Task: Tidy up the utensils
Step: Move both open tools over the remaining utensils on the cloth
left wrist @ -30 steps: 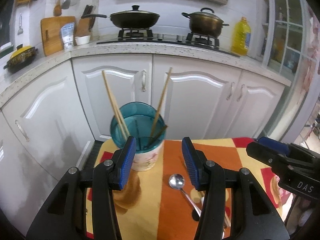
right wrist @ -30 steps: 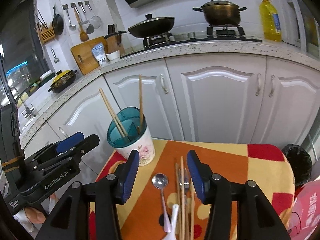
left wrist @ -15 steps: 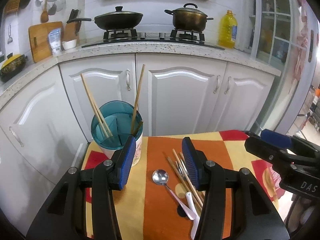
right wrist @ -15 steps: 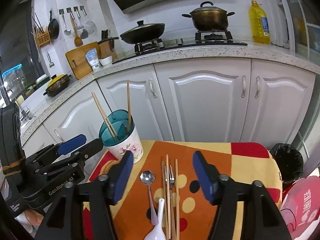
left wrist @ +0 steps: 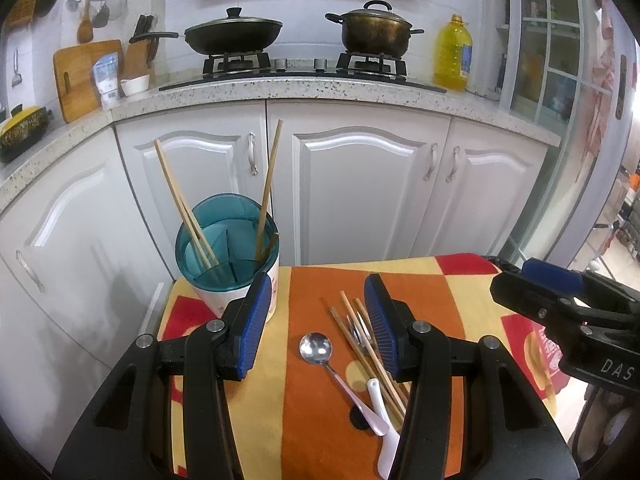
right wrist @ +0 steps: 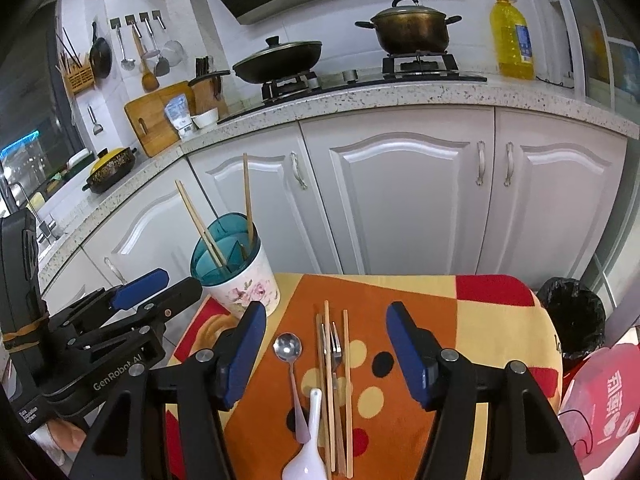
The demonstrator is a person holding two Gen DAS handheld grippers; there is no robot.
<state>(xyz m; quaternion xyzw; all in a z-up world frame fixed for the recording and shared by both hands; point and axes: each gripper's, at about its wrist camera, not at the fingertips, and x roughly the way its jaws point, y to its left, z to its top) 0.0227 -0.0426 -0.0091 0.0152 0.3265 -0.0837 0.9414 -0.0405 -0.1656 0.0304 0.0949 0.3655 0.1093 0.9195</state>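
Observation:
A white floral cup with a teal divided insert (left wrist: 228, 248) (right wrist: 240, 280) stands at the table's far left corner, and three wooden chopsticks lean in it. On the orange patterned cloth (left wrist: 320, 288) lie a metal spoon (left wrist: 316, 348) (right wrist: 287, 347), a fork (right wrist: 335, 344), several loose chopsticks (left wrist: 368, 348) (right wrist: 329, 360) and a white ceramic spoon (left wrist: 378, 400) (right wrist: 312, 440). My left gripper (left wrist: 318, 320) (right wrist: 168, 290) hovers open above the spoon, right of the cup. My right gripper (right wrist: 326, 344) (left wrist: 516, 280) hangs open over the loose utensils, holding nothing.
White cabinet doors (right wrist: 400, 200) stand just beyond the table. The speckled counter above carries a wok (left wrist: 232, 34), a pot (left wrist: 374, 28) and a yellow oil bottle (left wrist: 454, 56). A black bin (right wrist: 572, 312) and a red bag (right wrist: 600, 408) sit off the table's right side.
Both grippers have drawn back from the cup, so more of the cloth and the loose utensils show. The right jaws have spread wider. The left jaws keep the same gap.

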